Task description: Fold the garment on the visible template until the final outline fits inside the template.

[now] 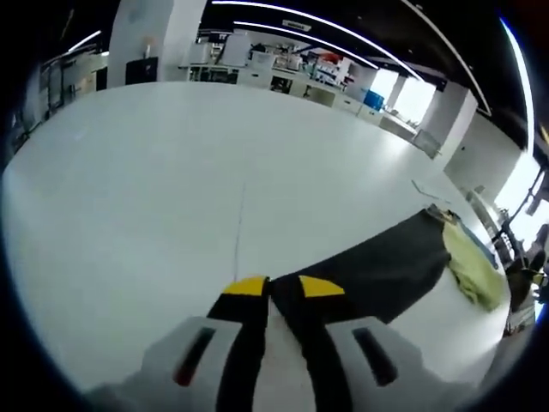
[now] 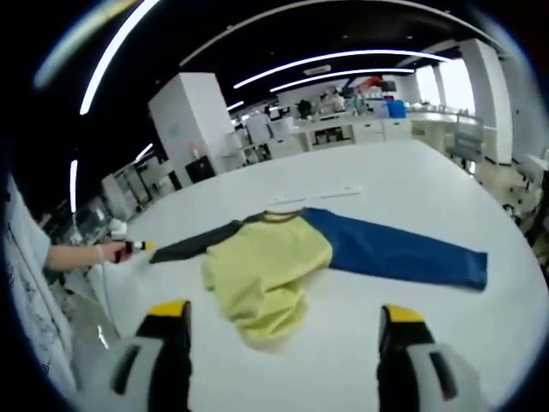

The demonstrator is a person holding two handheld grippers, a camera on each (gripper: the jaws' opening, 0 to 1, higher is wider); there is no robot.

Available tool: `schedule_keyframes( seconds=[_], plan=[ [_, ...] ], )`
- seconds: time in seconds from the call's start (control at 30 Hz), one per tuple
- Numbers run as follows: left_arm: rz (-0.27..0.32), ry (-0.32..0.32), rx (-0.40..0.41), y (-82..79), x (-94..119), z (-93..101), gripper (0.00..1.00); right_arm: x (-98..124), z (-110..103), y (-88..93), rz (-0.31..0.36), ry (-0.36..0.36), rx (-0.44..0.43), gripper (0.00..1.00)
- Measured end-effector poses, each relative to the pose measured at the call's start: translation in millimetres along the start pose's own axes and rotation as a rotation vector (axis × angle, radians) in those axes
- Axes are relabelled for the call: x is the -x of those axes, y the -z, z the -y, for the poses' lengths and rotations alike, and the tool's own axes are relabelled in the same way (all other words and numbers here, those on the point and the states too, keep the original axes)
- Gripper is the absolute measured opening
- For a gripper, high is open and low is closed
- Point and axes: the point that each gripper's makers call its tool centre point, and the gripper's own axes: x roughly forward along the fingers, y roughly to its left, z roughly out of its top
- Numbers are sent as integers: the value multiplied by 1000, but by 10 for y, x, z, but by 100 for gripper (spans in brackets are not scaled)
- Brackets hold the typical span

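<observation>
My big white tabletop (image 2: 412, 197): smooth, matt w/ slight sheen. Soft matt cloth shirt (image 2: 274, 266), yellow body, dark + blue sleeves, crumpled. My gripper jaws: black matt plastic, yellow tips, grey plastic housings.

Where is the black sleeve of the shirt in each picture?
Left gripper view: the black sleeve runs from the closed left tongs at bottom centre toward the right edge, ending at the yellow body.
Right gripper view: the black sleeve lies left of centre, its tip held by the other tongs at the left edge.
Shared landmark: the shirt's yellow body, joined to the sleeve on the white table.
</observation>
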Motion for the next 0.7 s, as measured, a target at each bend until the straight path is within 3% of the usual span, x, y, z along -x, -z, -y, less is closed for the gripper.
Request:
schedule_keyframes(
  seconds=[0.07,0.1,0.17,0.27,0.37,0.47,0.53,0.57,0.63,0.7],
  plan=[
    [33,30,-31,-45,35,70,41,-3,-4,14,2,-2,-7,92],
    [32,26,-38,-38,60,81,47,-5,-11,23,4,-6,-10,92],
    [64,64,-71,-93,113,182,55,-7,-16,37,4,-11,-13,92],
    [78,97,-53,-141,126,249,65,-6,-47,46,13,-22,-15,93],
    [102,147,-67,-161,213,457,78,-4,-59,45,24,-33,-17,93],
    [122,230,-103,-178,325,784,92,8,-83,57,35,-51,-20,93],
    [120,282,-143,-155,428,1014,99,13,-84,42,46,-60,-20,92],
    [120,288,-146,-152,444,1046,98,21,-95,32,56,-67,-23,92],
    [121,338,-160,-119,588,1325,99,33,-90,31,68,-79,-29,92],
    [119,366,-181,-86,667,1474,99,46,-92,41,76,-88,-30,92]
  ],
)
